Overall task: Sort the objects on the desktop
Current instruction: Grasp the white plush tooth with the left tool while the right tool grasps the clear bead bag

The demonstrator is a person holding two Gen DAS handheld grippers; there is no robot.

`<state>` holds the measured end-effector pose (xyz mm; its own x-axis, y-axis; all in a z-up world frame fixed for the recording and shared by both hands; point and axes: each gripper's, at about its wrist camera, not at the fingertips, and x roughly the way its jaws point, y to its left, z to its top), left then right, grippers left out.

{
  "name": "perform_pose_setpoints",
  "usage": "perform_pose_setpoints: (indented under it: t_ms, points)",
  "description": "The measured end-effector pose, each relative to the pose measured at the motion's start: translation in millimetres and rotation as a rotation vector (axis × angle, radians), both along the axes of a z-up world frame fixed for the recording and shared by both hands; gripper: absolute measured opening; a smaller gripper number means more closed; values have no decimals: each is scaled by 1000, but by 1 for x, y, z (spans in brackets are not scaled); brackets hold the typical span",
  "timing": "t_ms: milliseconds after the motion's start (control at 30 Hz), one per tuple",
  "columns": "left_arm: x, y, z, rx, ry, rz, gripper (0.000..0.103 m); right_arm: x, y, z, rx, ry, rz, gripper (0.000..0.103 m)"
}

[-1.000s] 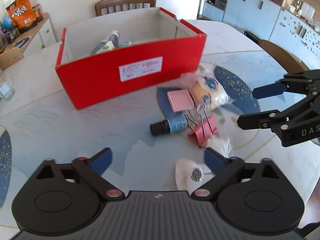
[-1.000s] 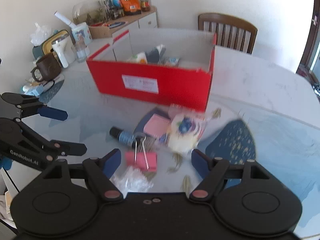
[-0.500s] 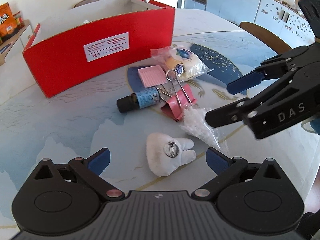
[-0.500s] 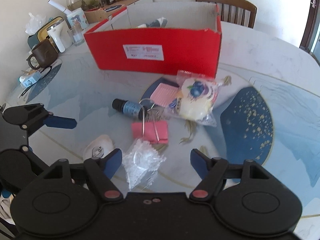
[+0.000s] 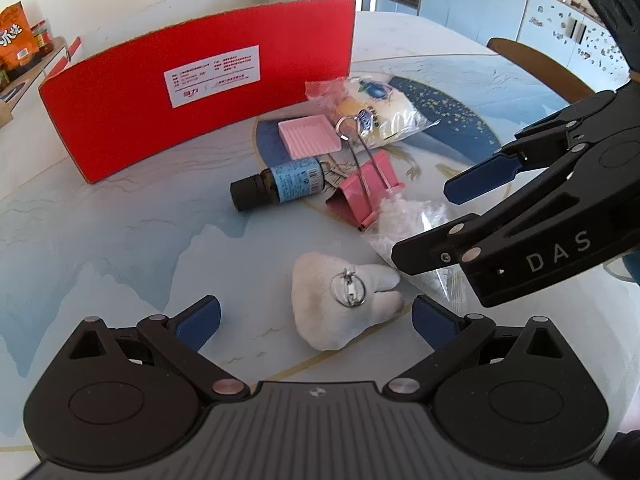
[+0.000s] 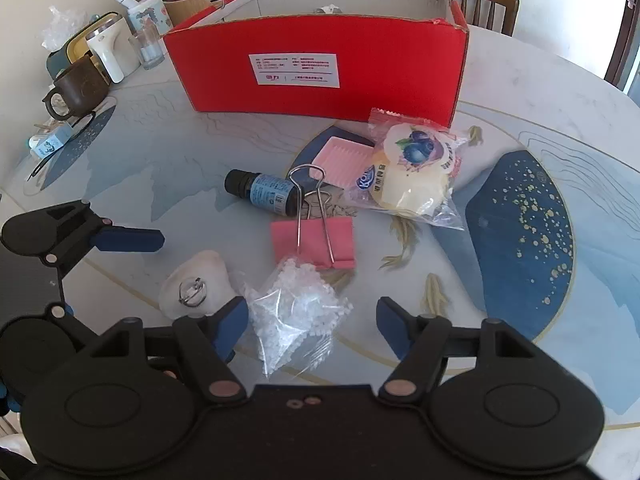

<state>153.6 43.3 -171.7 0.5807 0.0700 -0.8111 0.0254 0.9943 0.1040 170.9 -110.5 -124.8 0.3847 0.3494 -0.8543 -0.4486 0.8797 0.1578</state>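
The clear plastic bag of white beads [image 6: 294,304] lies on the worktop [image 6: 160,152] right between the spread jaws of my right gripper [image 6: 312,320], neither finger touching it as far as I can tell. In the left wrist view the same bag [image 5: 404,220] is partly covered by my right gripper [image 5: 460,220]. Just left of the bag sits a white plush tooth with a metal pin on its back [image 6: 196,286]; my left gripper [image 5: 316,316] has its jaws spread wide on either side of the tooth [image 5: 340,300], holding nothing.

Touching the far edge of the bag is a pink binder clip [image 6: 314,240] with its wire handles folded flat and pointing away from me. The handles reach over a small dark bottle with a blue label [image 6: 264,192] lying on its side. Beside the bottle, further back, is a pink ribbed tray [image 6: 344,158], and overlapping its right edge is a wrapped blueberry pastry [image 6: 416,172] in clear film.

Behind all of this stands the open red cardboard box [image 6: 320,64] with a white label on its front wall. Off to the left on the worktop are a brown mug [image 6: 76,88], a glass [image 6: 148,46] and a white dispenser [image 6: 106,50]. A wooden chair [image 6: 484,4] stands beyond the box.
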Motion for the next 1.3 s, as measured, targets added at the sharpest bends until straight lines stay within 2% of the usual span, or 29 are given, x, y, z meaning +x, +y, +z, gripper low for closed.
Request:
perform_pose_setpoints:
  t_ms: [133, 233, 533, 600, 800, 1100, 1300]
  points:
    - [0, 1, -2, -2, 0, 4, 101, 0, 5, -3, 2, 13, 7, 69]
    - [-1, -1, -1, 7, -12, -5, 100, -1, 9, -5, -1, 20, 16, 63]
    - [-1, -9, -1, 16, -19, -36, 85, 2, -2, -4, 40, 38, -15, 51]
    - [-1, -10, 0, 18, -23, -41, 77, 1, -6, -4, 39, 41, -22, 50]
    - [0, -14, 2, 20, -24, -60, 66, 0, -25, -4, 44, 56, -70, 48]
    - [4, -16, 4, 15, -4, -64, 58, -3, -36, -5, 48, 66, -95, 47]
    - [7, -6, 9, -52, 12, -5, 56, -2, -37, -3, 29, 83, -95, 45]
